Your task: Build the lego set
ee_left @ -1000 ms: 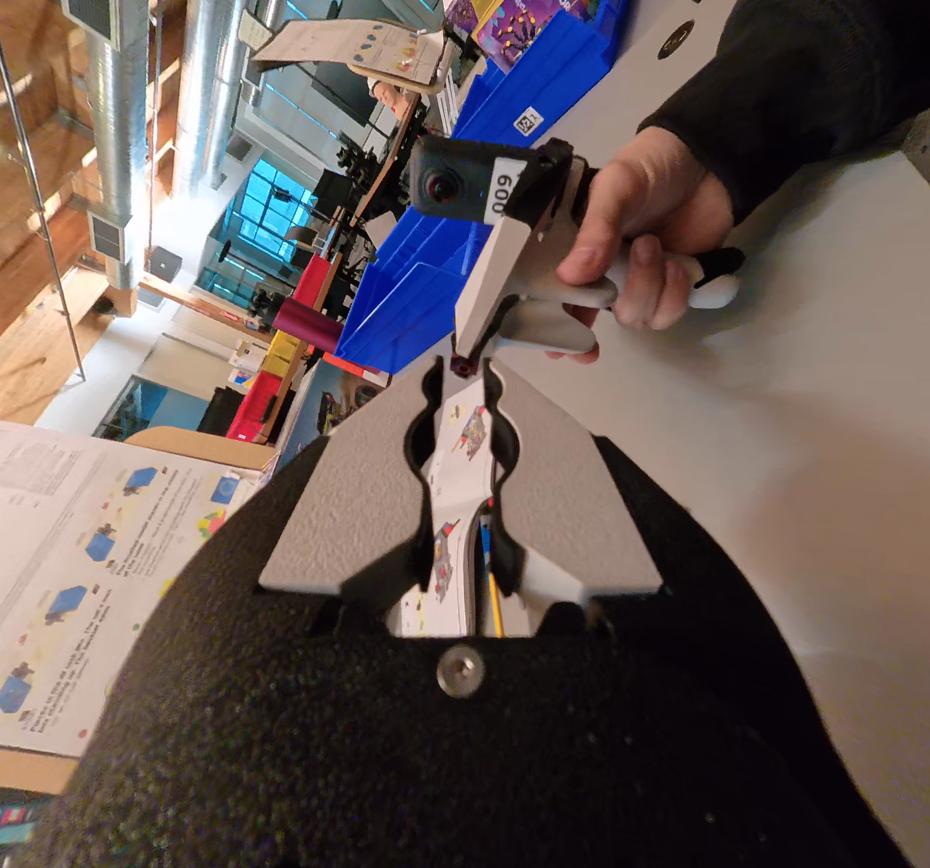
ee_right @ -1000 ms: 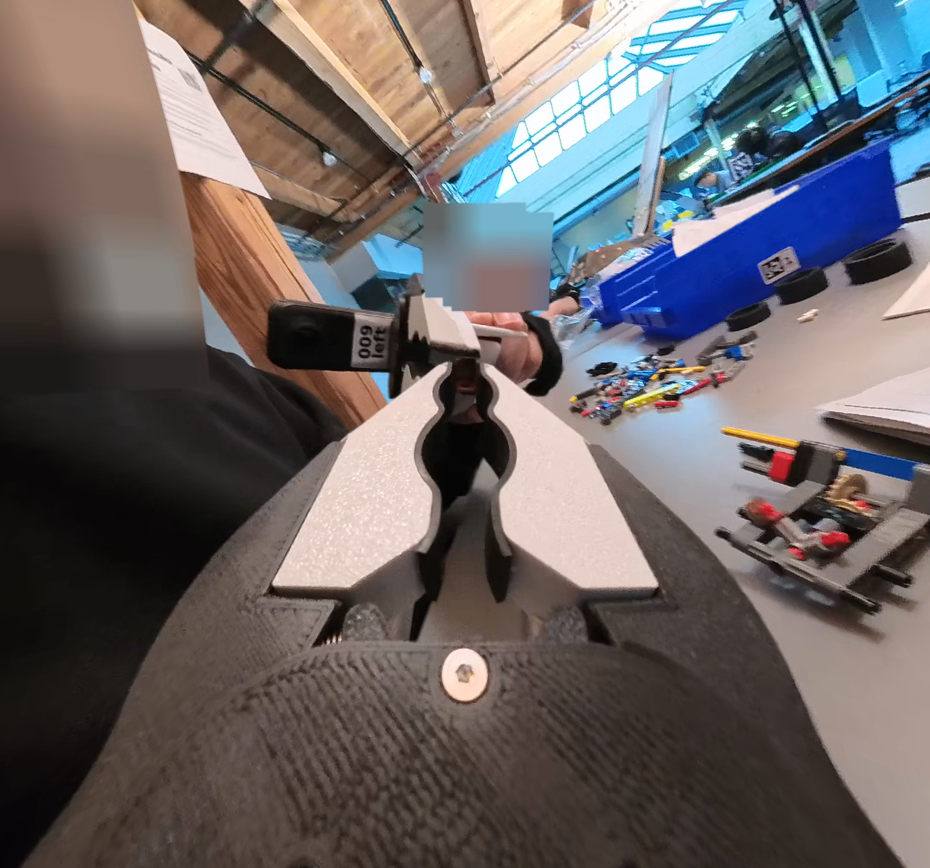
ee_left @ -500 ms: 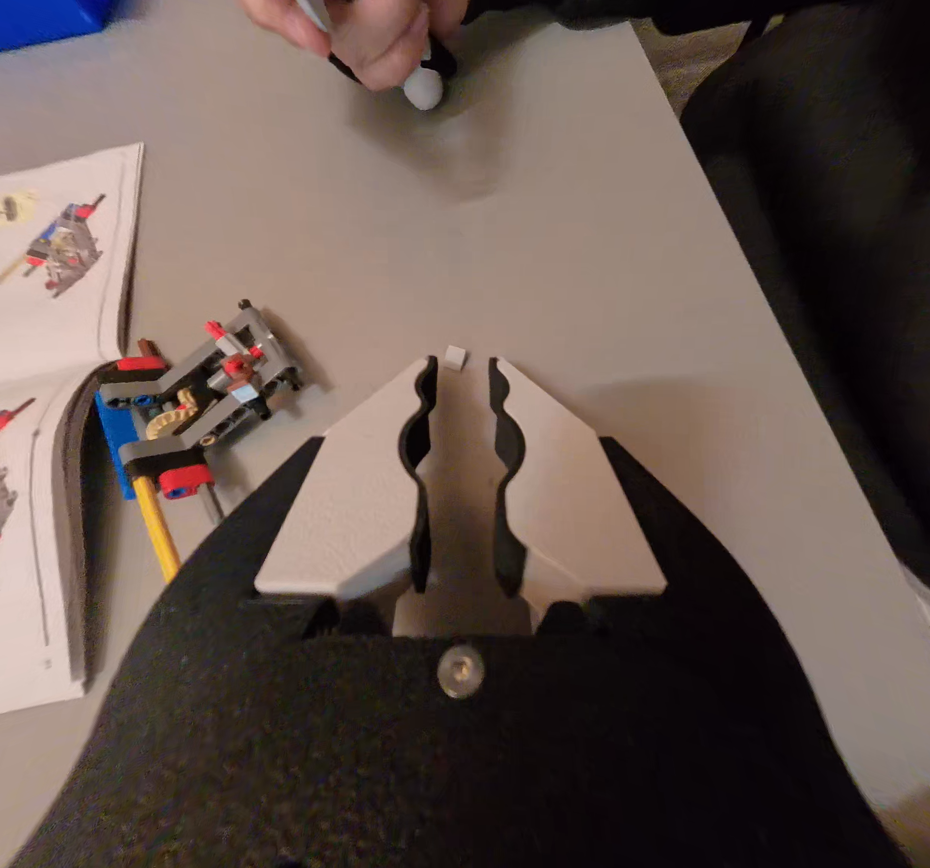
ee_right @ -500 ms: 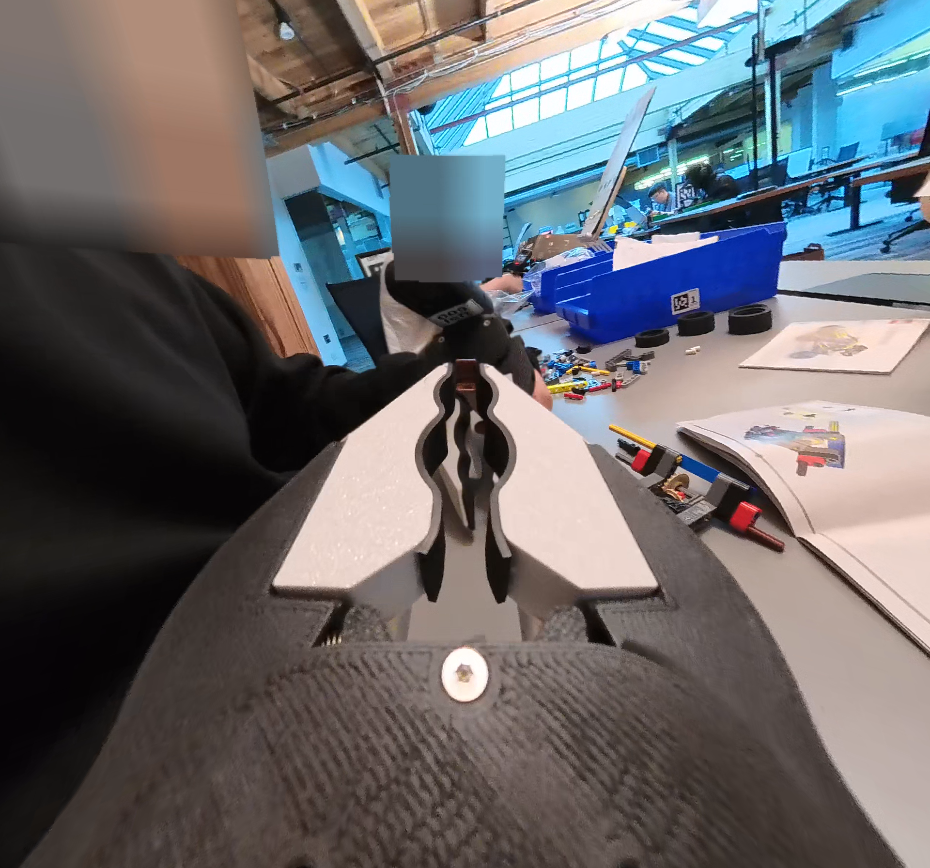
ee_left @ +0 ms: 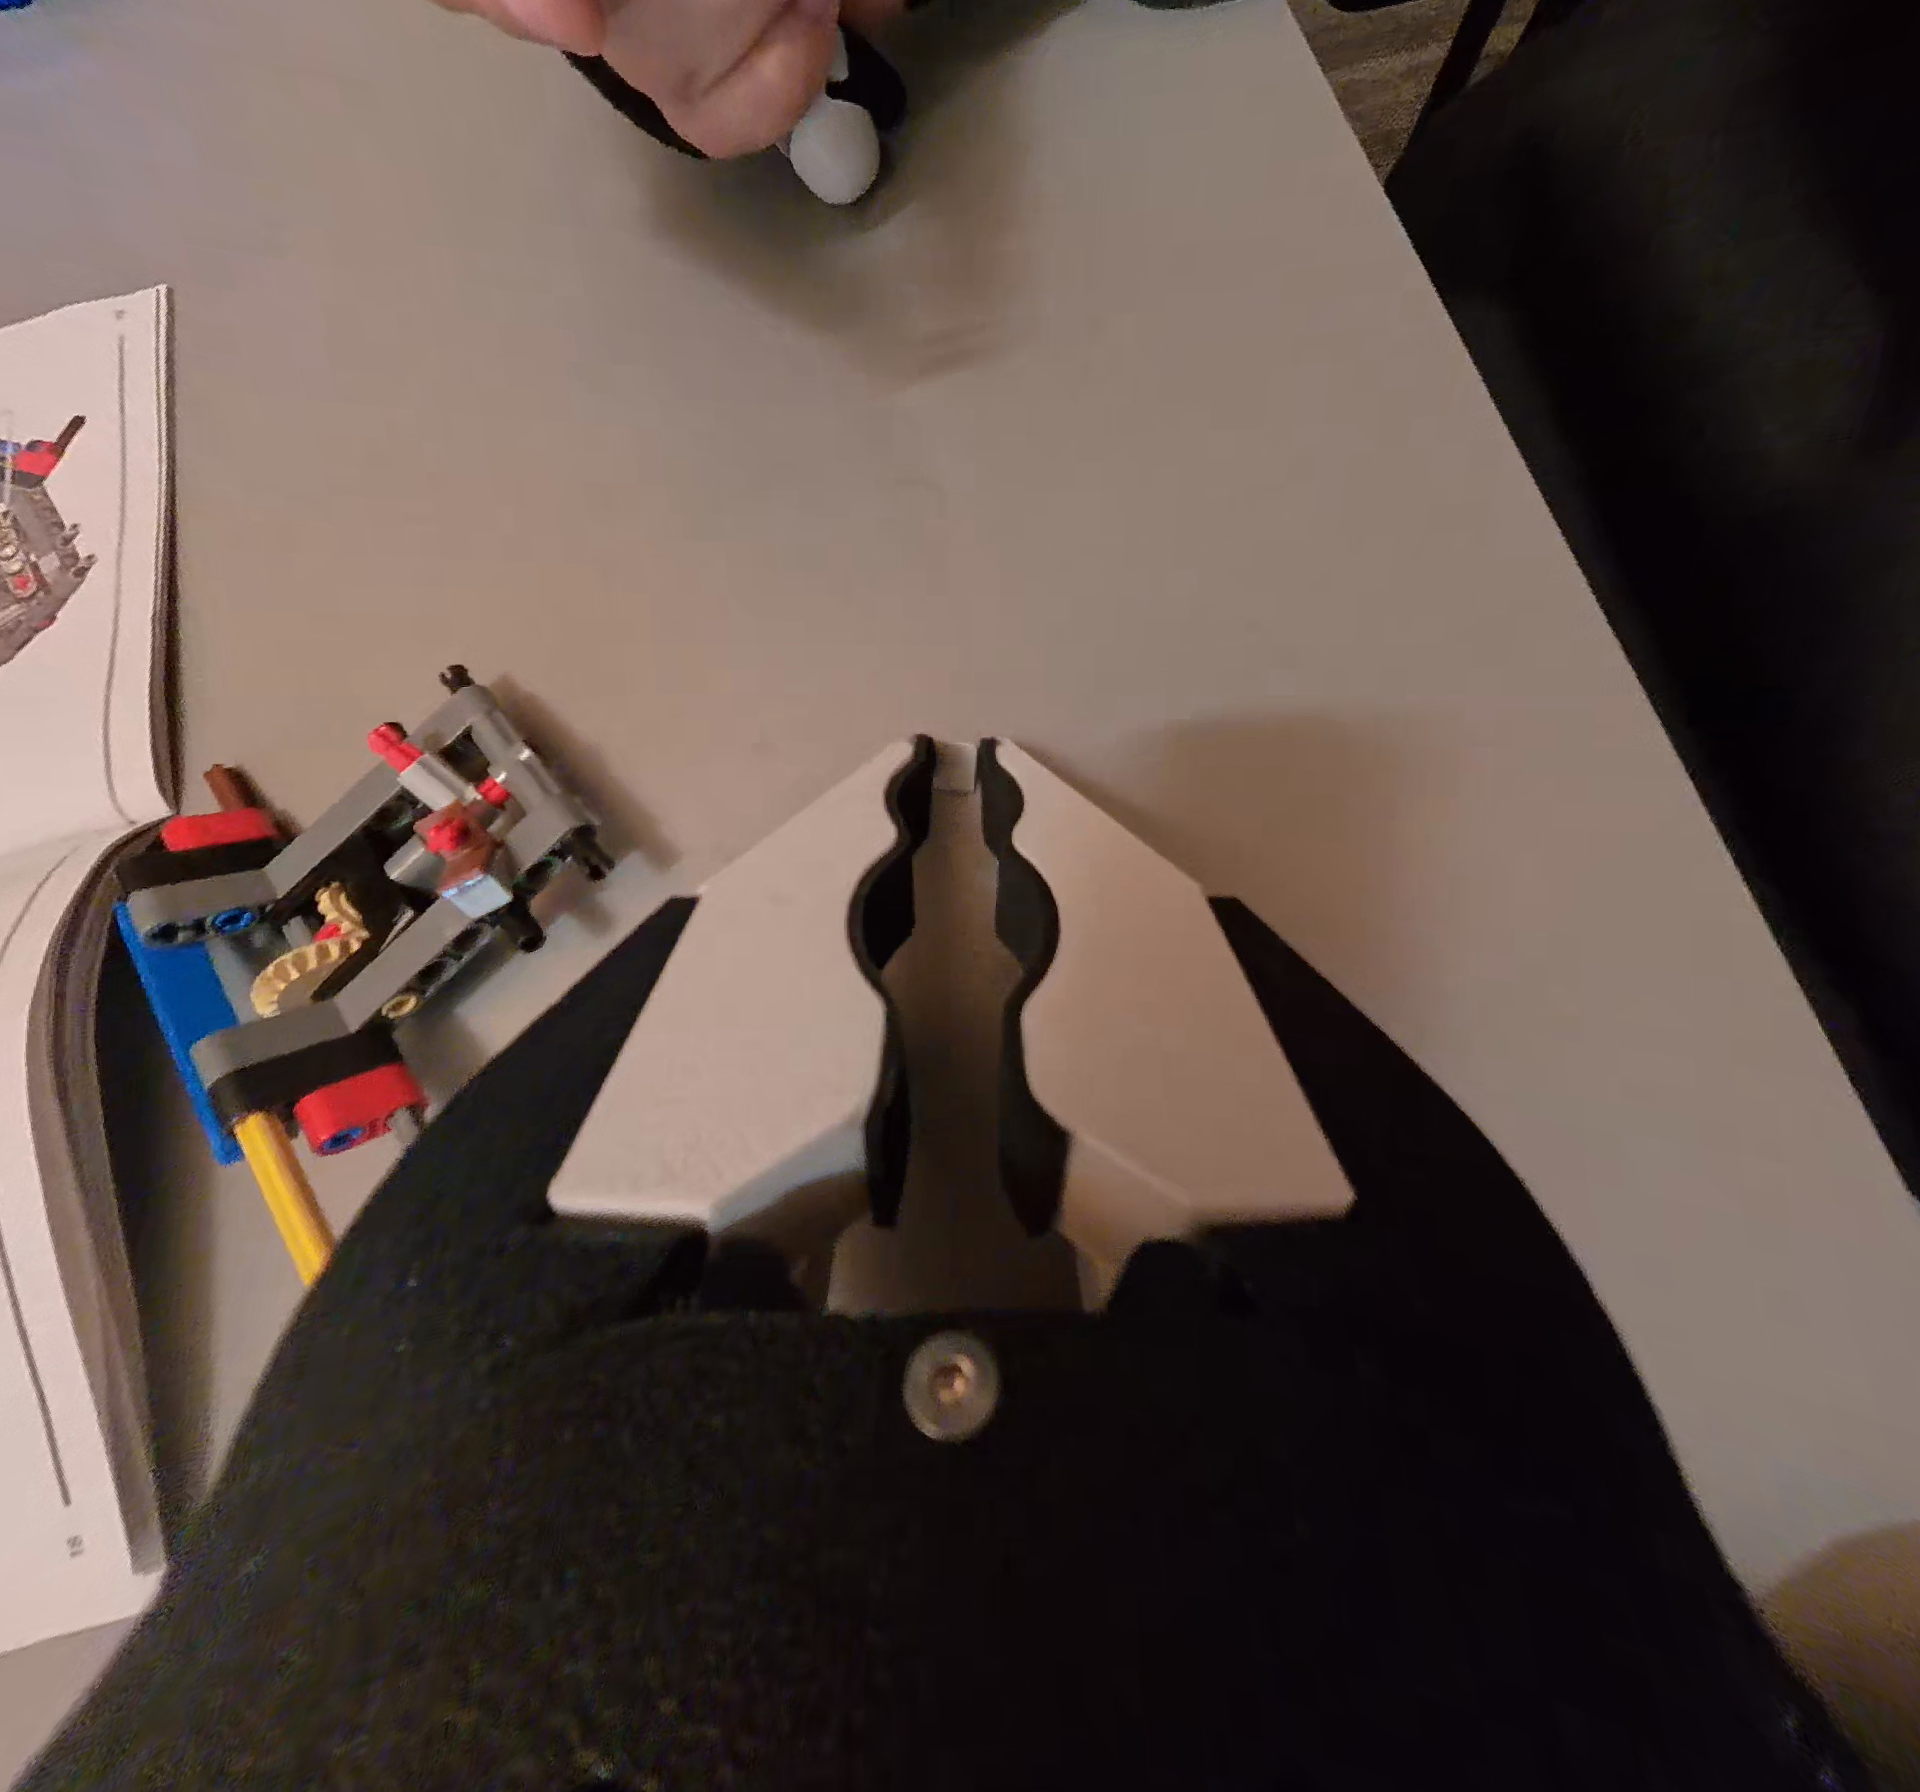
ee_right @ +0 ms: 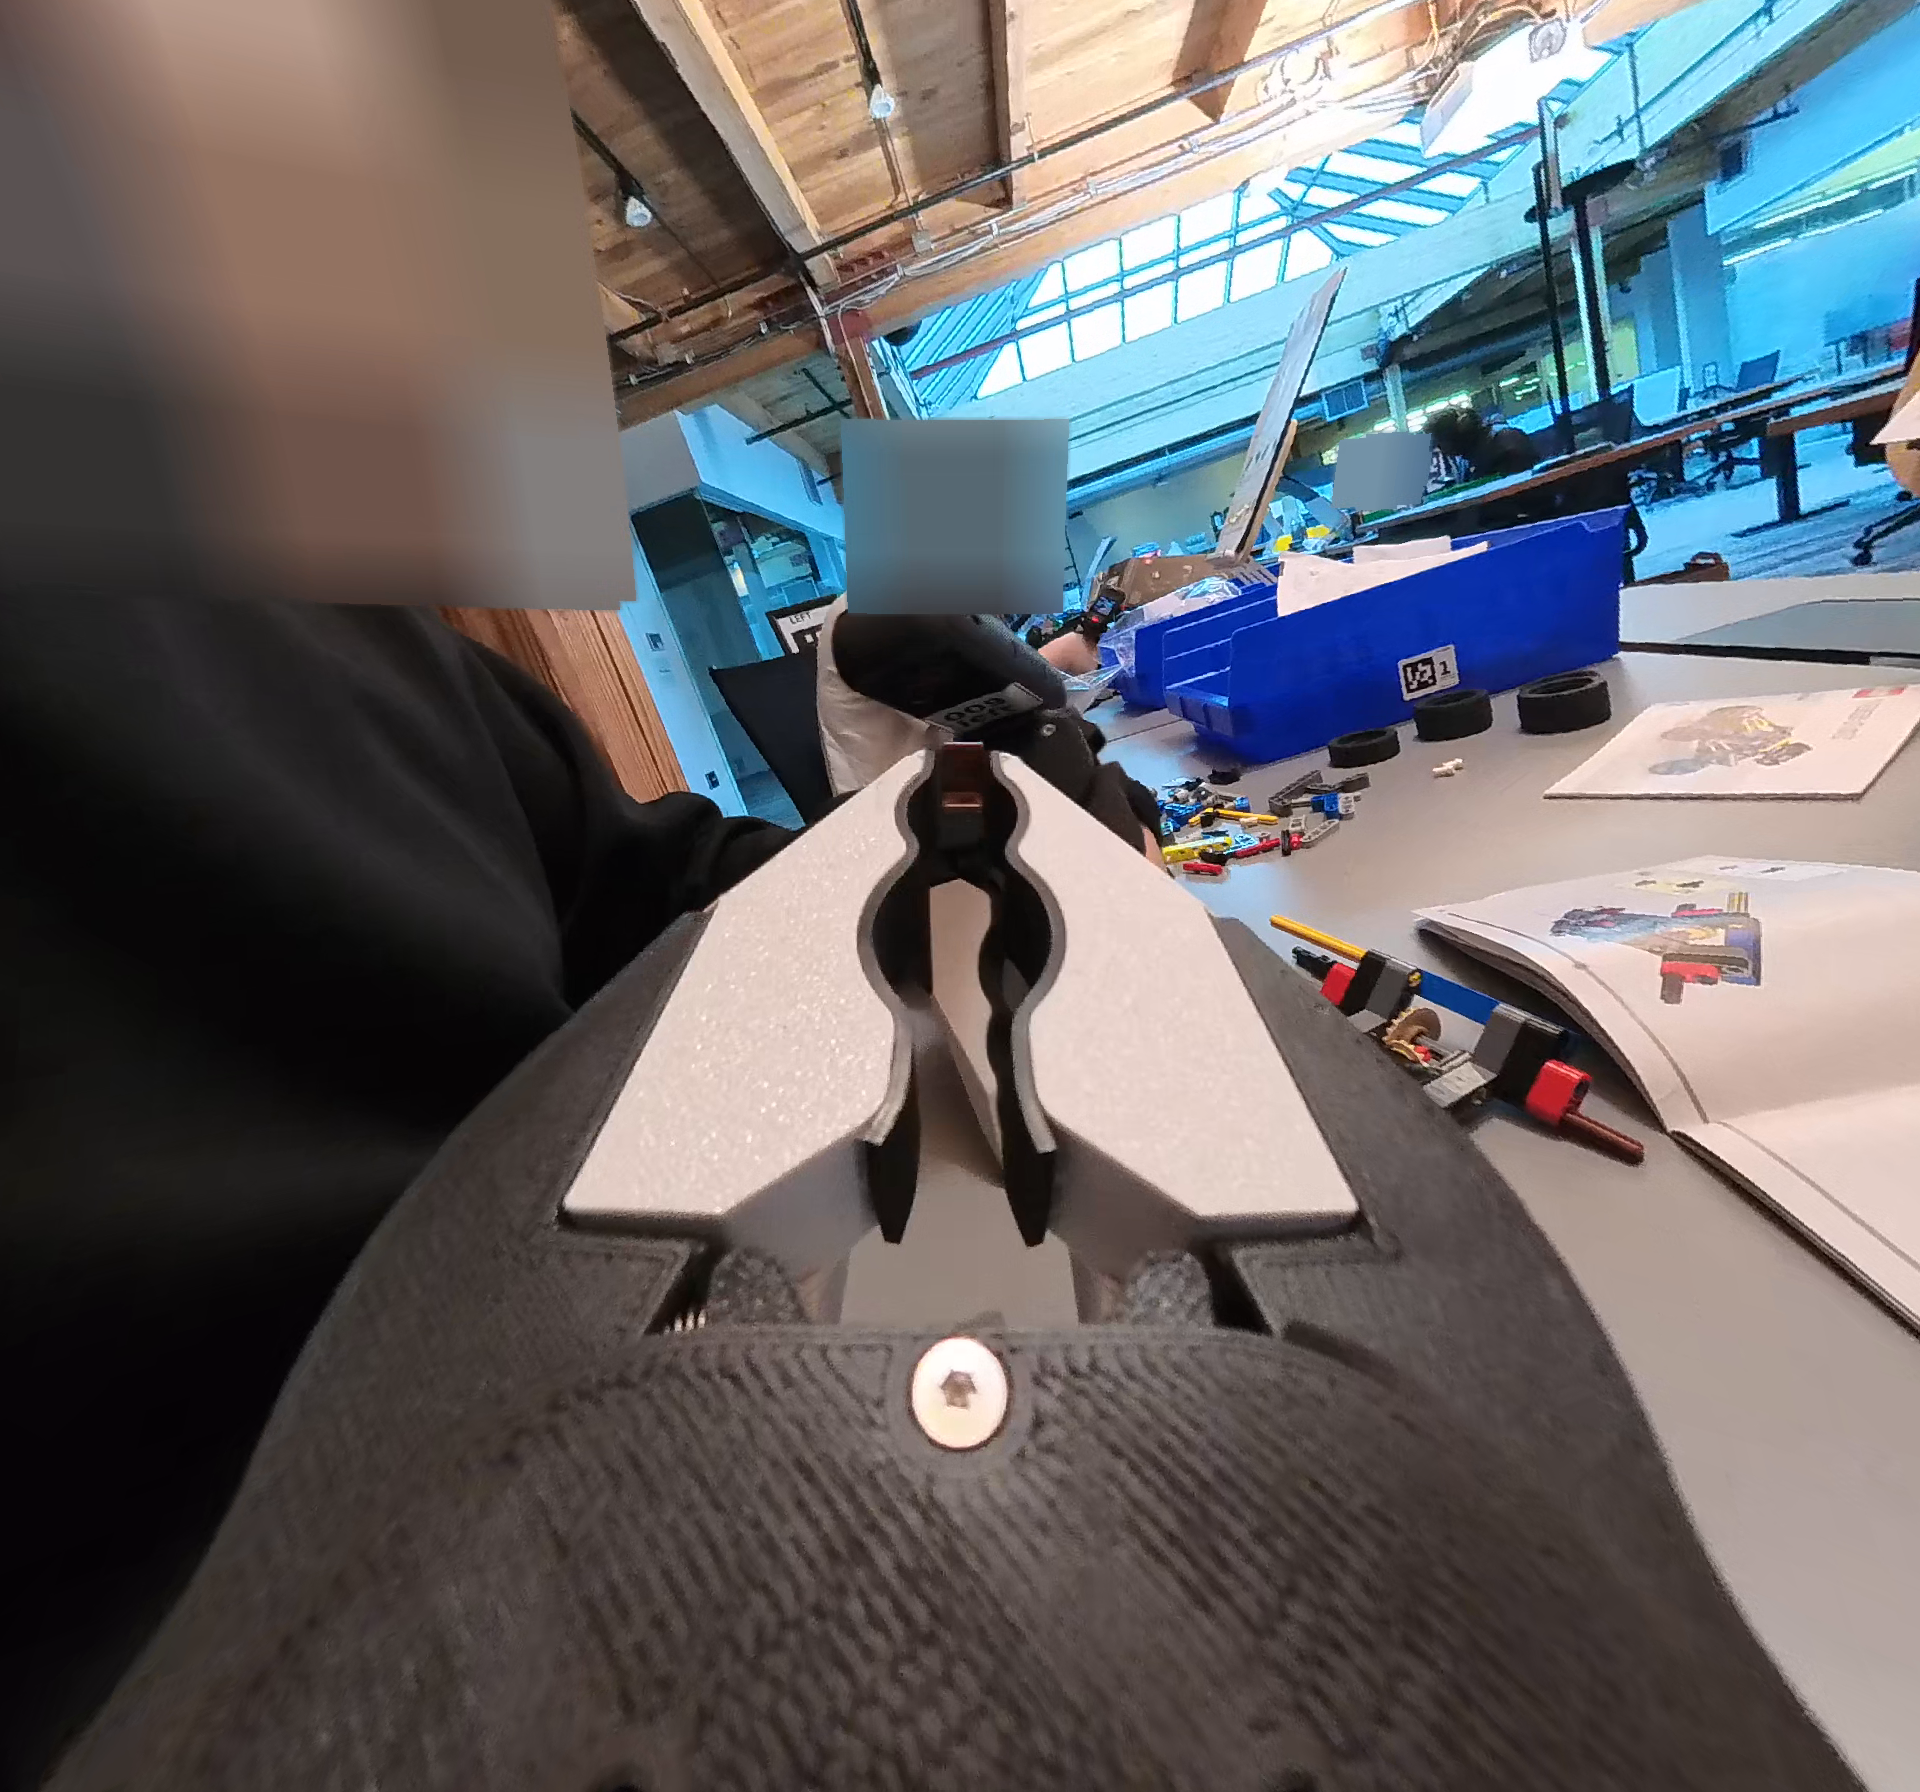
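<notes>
The left claw has dropped right down onto the small white piece on the counter. Half a second back that piece lay just clear of the tips; now it sits between them at frame centre, the jaws narrowed around it, touching or very nearly so. It looks like a pickup in progress, meaning the next part for the build is about to be in hand.

The camera looks almost straight down at the counter, so the left claw points steeply downward, tips at the surface. A second ago it was levelled out at the room; it has swung over and down.

The half-built model lies at centre left of the left wrist view, near the claw but apart from it, its far end against the open instruction booklet. At the top of that frame, the person's hand grips the other tool's handle, well apart from the white piece.

In the right wrist view, the right claw is raised and roughly level above the counter, closed on a small reddish-brown piece right at its tips. The model and booklet sit at right, loose parts and blue bins beyond.
</notes>
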Motion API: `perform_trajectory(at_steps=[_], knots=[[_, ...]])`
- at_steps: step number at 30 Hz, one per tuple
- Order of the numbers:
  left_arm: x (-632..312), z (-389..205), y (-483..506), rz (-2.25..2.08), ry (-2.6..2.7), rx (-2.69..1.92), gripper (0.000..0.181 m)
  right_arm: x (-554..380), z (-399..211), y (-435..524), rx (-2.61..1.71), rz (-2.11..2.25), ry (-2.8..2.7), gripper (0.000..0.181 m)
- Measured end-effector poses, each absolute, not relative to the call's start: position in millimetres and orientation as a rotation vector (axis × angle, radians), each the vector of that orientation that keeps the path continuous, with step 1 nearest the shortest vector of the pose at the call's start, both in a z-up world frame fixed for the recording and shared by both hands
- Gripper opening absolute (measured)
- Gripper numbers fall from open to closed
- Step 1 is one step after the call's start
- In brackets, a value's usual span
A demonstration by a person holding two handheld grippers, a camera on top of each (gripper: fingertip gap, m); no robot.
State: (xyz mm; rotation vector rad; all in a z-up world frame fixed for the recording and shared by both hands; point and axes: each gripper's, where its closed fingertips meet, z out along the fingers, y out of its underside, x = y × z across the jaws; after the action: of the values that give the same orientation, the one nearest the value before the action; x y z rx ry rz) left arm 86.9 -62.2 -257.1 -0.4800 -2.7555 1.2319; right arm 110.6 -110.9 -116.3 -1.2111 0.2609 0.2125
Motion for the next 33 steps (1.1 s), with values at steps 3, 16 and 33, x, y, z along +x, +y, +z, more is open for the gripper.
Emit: perform_trajectory(at_steps=[3,16,33], knots=[[86,-257,-63,1.230,-2.756,-0.478,0.008,109,-117,-110,-1.216,0.211,0.253,0.005],[87,-257,-60,1.186,-2.771,-0.495,0.006,107,-118,-108,-1.234,0.200,0.241,0.005],[95,-240,-49,1.268,-2.841,-0.026,0.027,107,-118,-107,-1.242,0.172,0.244,0.006]])
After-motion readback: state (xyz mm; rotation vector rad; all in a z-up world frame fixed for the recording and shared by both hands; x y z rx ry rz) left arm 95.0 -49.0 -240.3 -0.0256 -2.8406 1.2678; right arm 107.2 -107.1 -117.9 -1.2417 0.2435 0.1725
